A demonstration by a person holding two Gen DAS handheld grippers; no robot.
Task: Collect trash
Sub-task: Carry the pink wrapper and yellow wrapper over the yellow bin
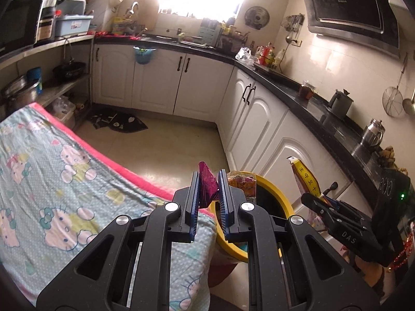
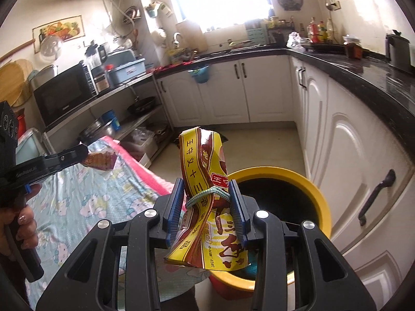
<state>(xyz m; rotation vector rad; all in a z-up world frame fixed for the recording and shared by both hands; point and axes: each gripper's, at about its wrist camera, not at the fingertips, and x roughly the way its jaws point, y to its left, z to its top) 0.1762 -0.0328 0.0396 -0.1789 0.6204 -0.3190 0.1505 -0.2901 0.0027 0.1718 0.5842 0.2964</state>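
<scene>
Clamped in my right gripper [image 2: 207, 202]: a crinkled yellow seasoning packet [image 2: 205, 207] reading "45克"; my left gripper [image 1: 208, 194] pinches a shiny magenta wrapper [image 1: 206, 186] above the yellow-rimmed bin [image 1: 272, 194].

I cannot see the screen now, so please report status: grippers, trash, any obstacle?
Left gripper shut on magenta wrapper. Right gripper shut on yellow seasoning packet, near yellow-rimmed bin. Bin mouth open, nothing in the way.

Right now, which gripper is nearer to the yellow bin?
Right. The right gripper holds the yellow packet at the yellow bin rim; the left gripper, holding a magenta wrapper, is beside it, over the table edge.
</scene>
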